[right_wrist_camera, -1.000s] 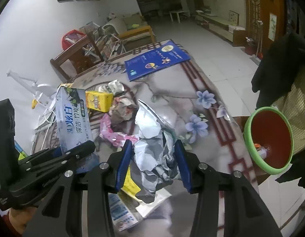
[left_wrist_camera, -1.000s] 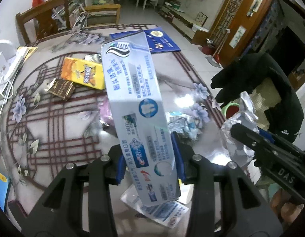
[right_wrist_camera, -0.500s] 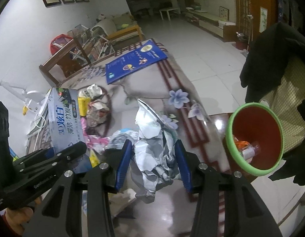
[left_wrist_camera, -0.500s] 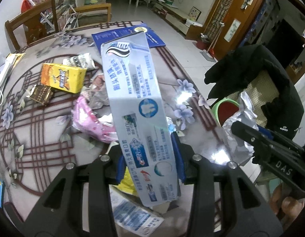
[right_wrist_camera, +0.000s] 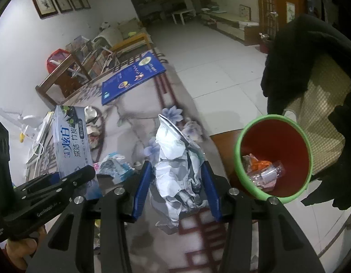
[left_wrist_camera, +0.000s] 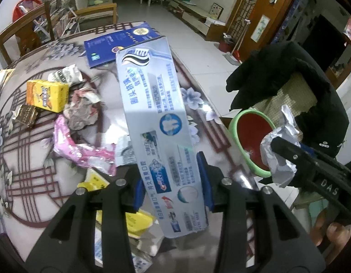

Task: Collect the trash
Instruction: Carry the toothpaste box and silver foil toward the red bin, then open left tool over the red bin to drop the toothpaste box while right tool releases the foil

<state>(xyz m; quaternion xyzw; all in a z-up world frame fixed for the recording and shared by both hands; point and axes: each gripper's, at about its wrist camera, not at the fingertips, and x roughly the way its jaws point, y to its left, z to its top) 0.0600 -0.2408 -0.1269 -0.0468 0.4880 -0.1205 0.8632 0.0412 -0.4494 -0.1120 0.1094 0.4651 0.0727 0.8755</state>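
My left gripper (left_wrist_camera: 172, 182) is shut on a long silver-blue toothpaste box (left_wrist_camera: 152, 122), held upright above the patterned table (left_wrist_camera: 27, 177). The same box (right_wrist_camera: 70, 145) shows at the left of the right wrist view. My right gripper (right_wrist_camera: 176, 182) is shut on a crumpled silver foil wrapper (right_wrist_camera: 177, 163), also visible as a foil wad (left_wrist_camera: 280, 157) in the left wrist view. A red bin with a green rim (right_wrist_camera: 275, 154) stands off the table's right edge and holds some trash; the bin (left_wrist_camera: 253, 136) sits right of the box.
Loose trash lies on the table: a yellow carton (left_wrist_camera: 47, 95), a pink wrapper (left_wrist_camera: 77, 150), crumpled paper (left_wrist_camera: 82, 111), a brown packet (left_wrist_camera: 26, 116), yellow leaflets (left_wrist_camera: 130, 223). A blue booklet (right_wrist_camera: 132, 77) lies at the far end. A black jacket (left_wrist_camera: 289, 86) drapes a chair beside the bin.
Both grippers, each keeping its load, have moved to the right across the table toward the bin, which now appears larger and closer in both views.
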